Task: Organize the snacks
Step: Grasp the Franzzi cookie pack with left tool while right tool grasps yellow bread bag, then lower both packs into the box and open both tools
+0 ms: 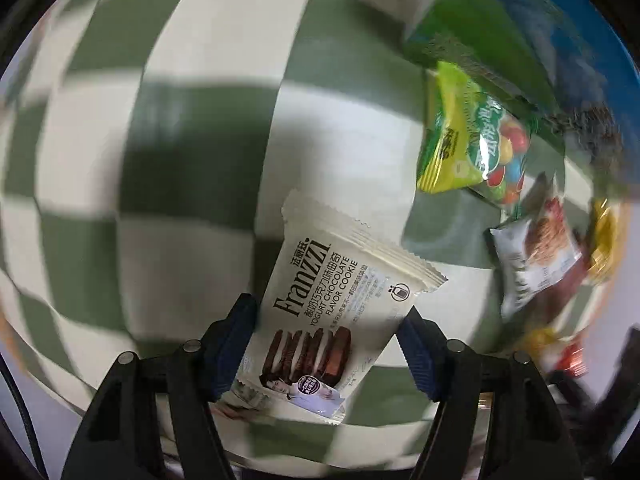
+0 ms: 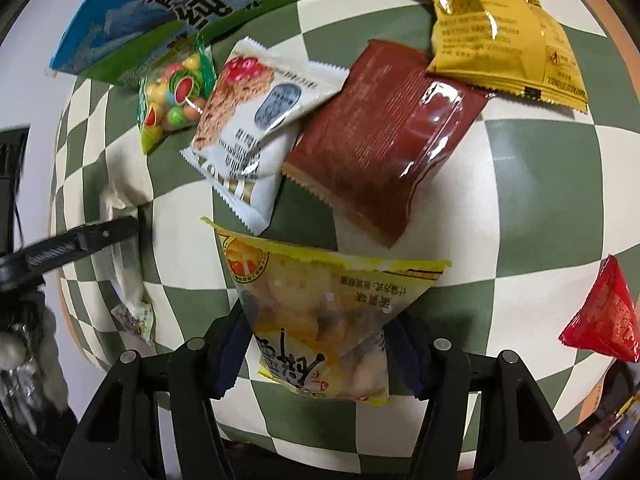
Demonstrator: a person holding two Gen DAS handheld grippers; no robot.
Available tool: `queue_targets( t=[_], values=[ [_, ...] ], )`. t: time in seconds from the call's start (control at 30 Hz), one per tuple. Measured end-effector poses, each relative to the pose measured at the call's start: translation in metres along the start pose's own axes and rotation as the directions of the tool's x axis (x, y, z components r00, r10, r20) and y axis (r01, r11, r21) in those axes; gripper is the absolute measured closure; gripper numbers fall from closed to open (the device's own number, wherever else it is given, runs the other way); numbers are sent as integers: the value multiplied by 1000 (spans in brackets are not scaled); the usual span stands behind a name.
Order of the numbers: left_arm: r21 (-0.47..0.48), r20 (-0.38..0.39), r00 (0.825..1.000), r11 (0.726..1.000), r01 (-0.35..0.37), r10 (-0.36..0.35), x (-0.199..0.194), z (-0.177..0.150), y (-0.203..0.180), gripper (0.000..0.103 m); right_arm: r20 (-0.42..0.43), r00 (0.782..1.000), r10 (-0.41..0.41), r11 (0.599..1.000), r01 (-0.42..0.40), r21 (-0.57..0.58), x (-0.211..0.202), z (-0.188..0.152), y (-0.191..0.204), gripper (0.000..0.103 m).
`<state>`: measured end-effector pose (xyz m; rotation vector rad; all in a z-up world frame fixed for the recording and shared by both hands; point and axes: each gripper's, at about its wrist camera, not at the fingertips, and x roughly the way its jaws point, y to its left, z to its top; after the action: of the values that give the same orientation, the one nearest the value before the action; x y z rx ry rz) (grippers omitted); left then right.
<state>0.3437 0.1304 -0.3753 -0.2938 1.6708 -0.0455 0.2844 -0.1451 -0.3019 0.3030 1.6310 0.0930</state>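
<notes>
The left tongs [image 1: 328, 344] were clamped on a white Franzzi cookie packet [image 1: 340, 300], both pads pressing its sides above the checkered counter [image 1: 200, 140]. The right tongs [image 2: 316, 348] gripped a yellow snack bag [image 2: 320, 320] the same way. Beyond it lay a white oat-cookie packet [image 2: 256, 128], a brown wrapper [image 2: 380, 136], a mustard pouch [image 2: 496, 36] and a candy bag [image 2: 172, 96] beside the blue milk carton [image 2: 168, 8] at the counter's far edge.

A green-and-white checked cloth [image 2: 520, 184] covers the table; a blue-and-green carton [image 2: 168, 12] rests at its far edge.
</notes>
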Motion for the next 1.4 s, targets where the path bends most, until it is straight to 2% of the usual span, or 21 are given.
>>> queue_targets(
  t=[0.07,0.1,0.13,0.2,0.3,0.37,0.43,0.47,0.5,0.53,0.6,0.73,0.83,0.9,1.0,1.1,1.2,1.3,1.4],
  values=[
    [0,-19,1000,1000,12,-12,10,-5,2,33,-3,1000,3,1000,-3,0,-1,1,-2,37],
    [23,-31,1000,1000,-4,5,18,-9,4,33,-8,1000,6,1000,-6,1,-1,2,-3,35],
    [45,-35,999,999,-23,25,22,-11,2,33,-13,1000,16,1000,-16,4,-2,3,-3,32],
    [125,-40,995,989,-82,87,31,-17,-4,33,-22,999,33,999,-33,7,-3,3,-4,17],
    [226,-19,988,963,-147,156,36,-27,-17,33,-9,1000,24,1000,-24,16,-11,-3,-9,16],
    [223,4,987,962,-159,162,35,-30,-18,34,-14,1000,16,999,-16,29,-6,-11,-8,16],
    [166,25,992,978,-127,124,32,-38,-20,42,-23,1000,1,999,0,40,4,-13,-8,16],
    [146,33,993,983,-114,110,29,-45,-15,42,-15,1000,-8,999,8,38,5,-14,-7,18],
    [127,39,995,987,-99,95,27,-50,-12,43,2,1000,-23,999,23,25,5,-16,-6,33],
    [108,43,996,990,-86,82,25,-57,-12,43,18,999,-47,999,47,2,4,-17,-4,42],
    [91,39,997,993,-69,66,26,-71,-13,43,32,998,-54,998,55,-24,2,-19,-3,48],
    [103,-1,999,993,-54,54,37,-96,-24,43,21,997,-73,995,74,-60,-8,-27,-13,48],
    [145,-18,996,986,-83,87,53,-109,-36,41,-6,998,-62,996,62,-58,-9,-32,-23,47],
    [170,-5,993,979,-116,119,58,-104,-44,41,-27,999,-37,999,36,-20,-8,-32,-30,43],
    [164,11,993,980,-116,115,61,-98,-49,43,-29,1000,-13,1000,14,13,-8,-30,-38,41],
    [159,41,994,981,-109,104,50,-95,-50,46,-10,1000,-22,1000,22,6,1,-35,-37,43],
    [158,67,994,983,-97,87,34,-101,-58,47,24,999,-26,1000,26,-9,5,-42,-22,53],
    [164,106,994,985,-56,39,5,-106,-67,47,45,999,-4,1000,5,-20,-2,-45,-11,60],
    [177,162,986,984,-1,-28,-34,-107,-74,47,84,995,46,999,-43,-29,-26,-38,-4,61]
  ],
)
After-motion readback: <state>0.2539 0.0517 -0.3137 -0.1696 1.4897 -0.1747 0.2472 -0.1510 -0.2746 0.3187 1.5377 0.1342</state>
